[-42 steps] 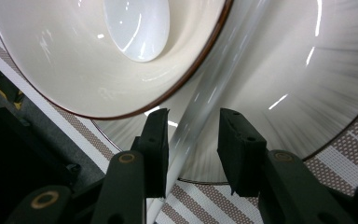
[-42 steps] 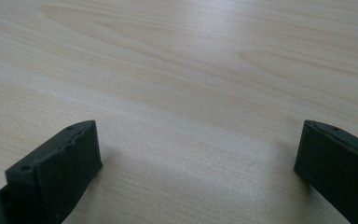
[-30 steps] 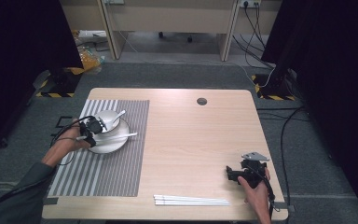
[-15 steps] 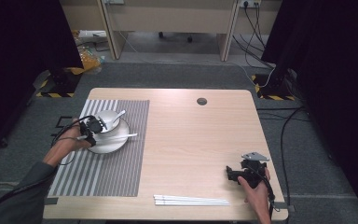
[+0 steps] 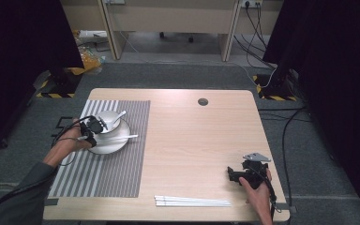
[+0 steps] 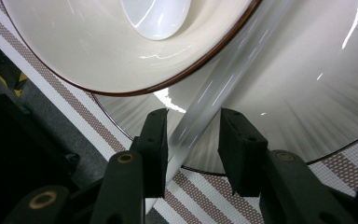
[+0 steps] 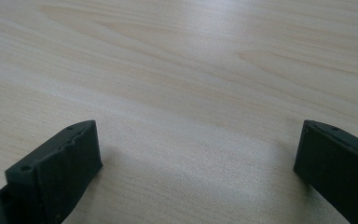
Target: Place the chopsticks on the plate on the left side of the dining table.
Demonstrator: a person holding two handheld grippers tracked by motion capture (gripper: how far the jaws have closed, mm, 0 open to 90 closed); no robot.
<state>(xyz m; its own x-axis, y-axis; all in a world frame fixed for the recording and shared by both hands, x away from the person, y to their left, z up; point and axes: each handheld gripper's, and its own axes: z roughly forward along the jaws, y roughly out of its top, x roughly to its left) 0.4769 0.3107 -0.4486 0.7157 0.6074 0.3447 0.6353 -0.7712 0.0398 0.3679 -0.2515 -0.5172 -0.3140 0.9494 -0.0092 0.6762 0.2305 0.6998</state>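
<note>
1. Compared w/ a moment ago, almost nothing has moved: left gripper point(image 5: 93, 127) stays at the plate point(image 5: 117, 144).
2. Its fingers point(image 6: 154, 140) are released around the chopstick point(image 6: 214, 93), not touching it; chopstick rests on plate, beside bowl point(image 5: 108, 123).
3. Right gripper point(image 5: 236, 176) is spread wide over bare tabletop point(image 7: 191, 60).
4. Judgement: placing is done, withdrawing comes next.

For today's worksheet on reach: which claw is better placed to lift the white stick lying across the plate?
Left. The left claw already straddles the white stick on the plate, whereas the right claw sits open on bare table, far across.
</note>
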